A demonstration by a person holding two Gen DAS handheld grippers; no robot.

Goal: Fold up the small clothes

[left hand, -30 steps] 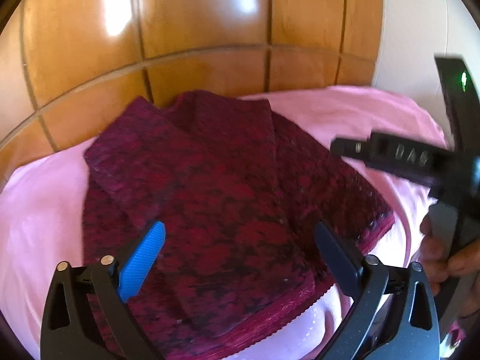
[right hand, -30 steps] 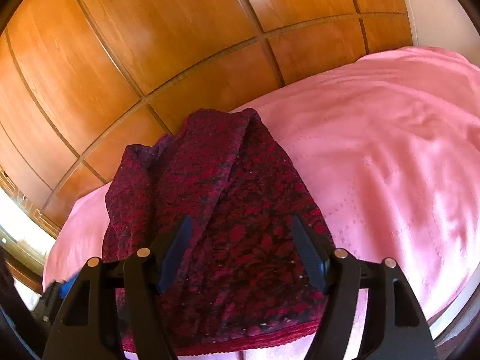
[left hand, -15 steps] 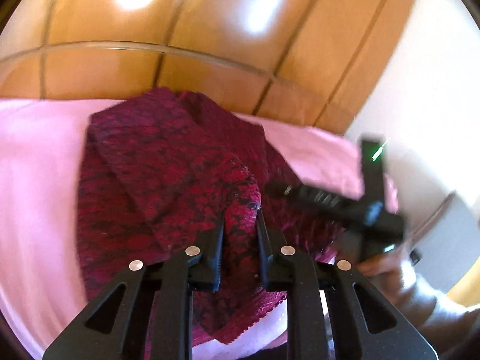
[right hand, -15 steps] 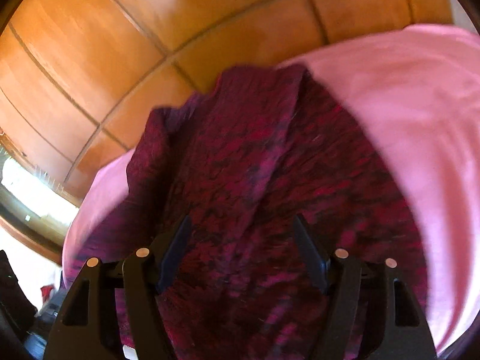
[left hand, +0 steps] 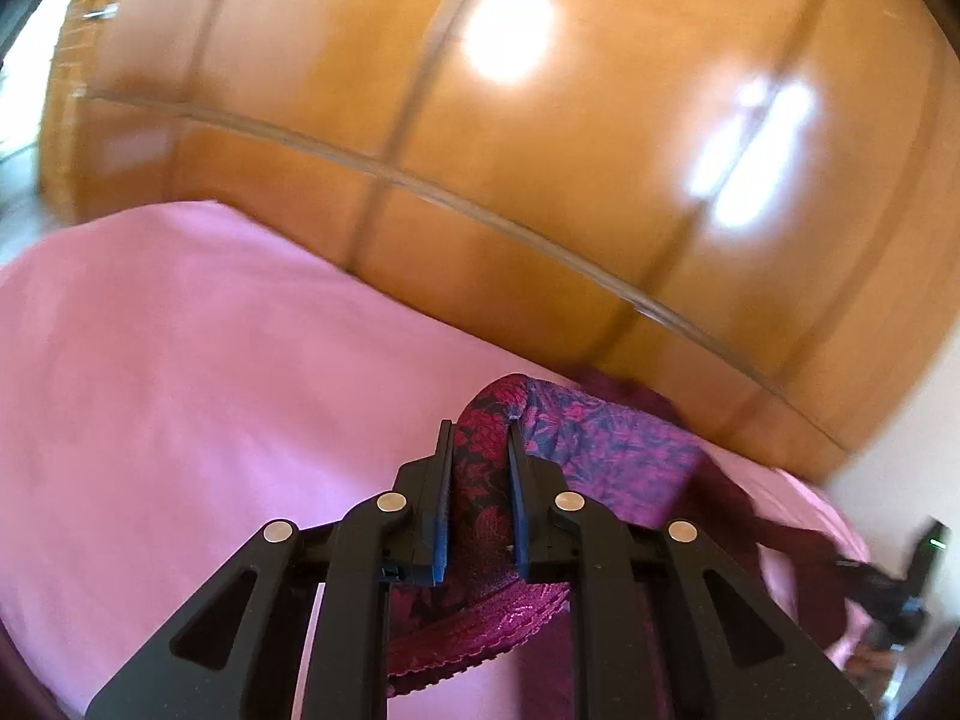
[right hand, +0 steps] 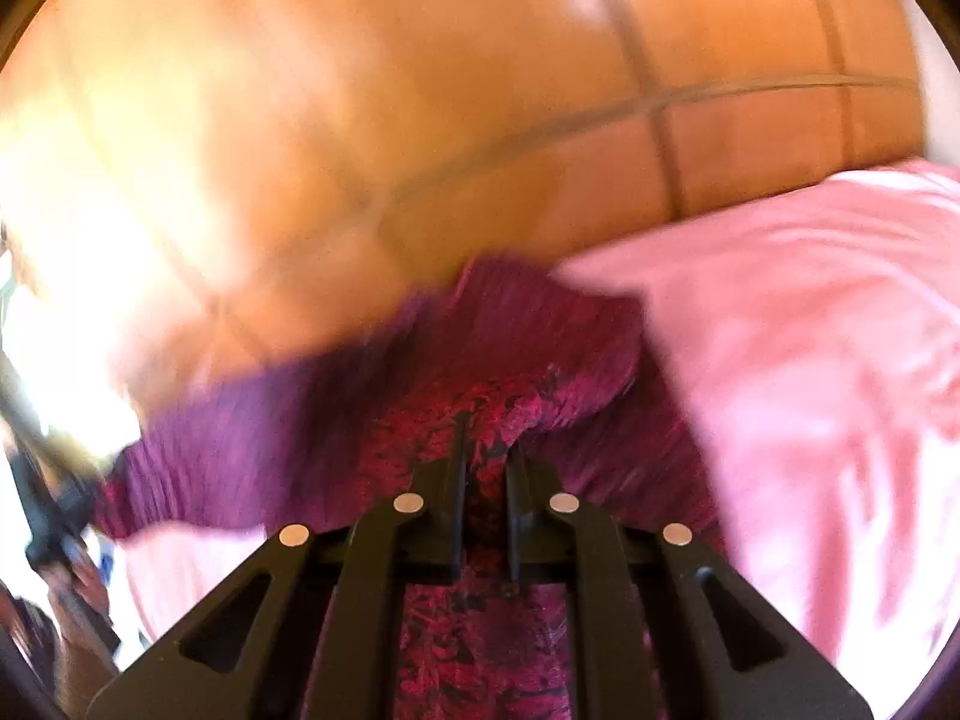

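Observation:
The dark red patterned garment [left hand: 600,444] lies on a pink bed cover [left hand: 180,360]. My left gripper [left hand: 480,429] is shut on a bunched fold of it, and its lace hem hangs below the jaws. The lifted cloth trails off to the right, its paler purple underside showing. In the right wrist view my right gripper [right hand: 486,438] is shut on another part of the garment [right hand: 336,420], which stretches away to the left, blurred. The right gripper [left hand: 900,594] shows as a dark blur at the far right of the left wrist view.
A glossy wooden panelled wall [left hand: 540,150] rises just behind the bed. Bare pink bed cover [right hand: 810,330] spreads to the right in the right wrist view. A dark blurred shape with a hand [right hand: 48,528] sits at that view's left edge.
Both grippers have gone from open to shut on the garment and lifted it. The left one closed first, rolled and swung left with its fold; the right one closed last.

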